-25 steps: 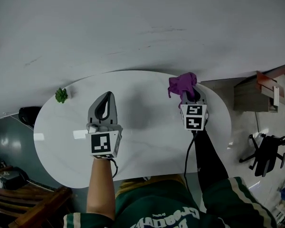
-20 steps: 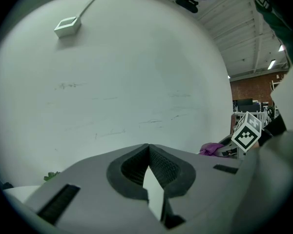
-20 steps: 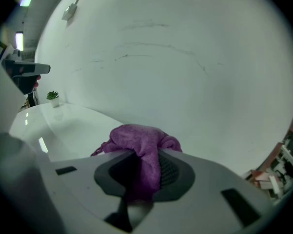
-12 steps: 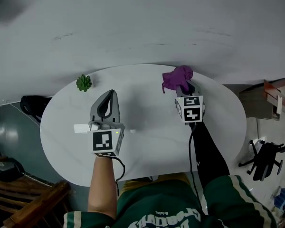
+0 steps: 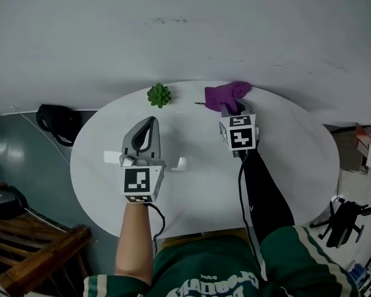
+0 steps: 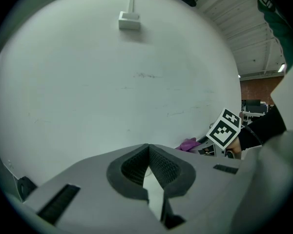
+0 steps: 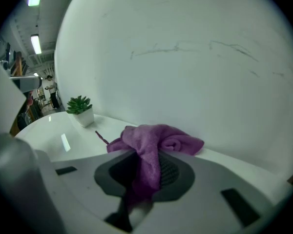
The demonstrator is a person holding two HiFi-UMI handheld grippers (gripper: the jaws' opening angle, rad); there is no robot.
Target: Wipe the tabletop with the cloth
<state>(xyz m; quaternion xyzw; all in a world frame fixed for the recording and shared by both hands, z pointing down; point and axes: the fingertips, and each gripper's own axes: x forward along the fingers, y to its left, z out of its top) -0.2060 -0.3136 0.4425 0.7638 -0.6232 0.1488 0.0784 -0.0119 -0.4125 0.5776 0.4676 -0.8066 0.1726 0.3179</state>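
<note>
The purple cloth (image 5: 226, 95) hangs bunched from my right gripper (image 5: 231, 107), whose jaws are shut on it at the far side of the white oval table (image 5: 297, 153). In the right gripper view the cloth (image 7: 154, 145) drapes down between the jaws, its free end folded over just above the tabletop (image 7: 58, 135). My left gripper (image 5: 149, 124) hovers over the table's left middle, jaws closed with nothing in them. From the left gripper view the jaw tips (image 6: 149, 147) meet, and the cloth (image 6: 188, 144) shows to the right.
A small green plant in a white pot (image 5: 159, 94) stands at the table's far edge, left of the cloth; it also shows in the right gripper view (image 7: 81, 109). The wall lies right behind the table. A black bag (image 5: 55, 116) and wooden furniture (image 5: 31, 252) are on the left.
The head view has shifted, so the table, plant and grippers appear further right and lower. My right gripper with the cloth has moved toward the far edge, closer to the plant.
</note>
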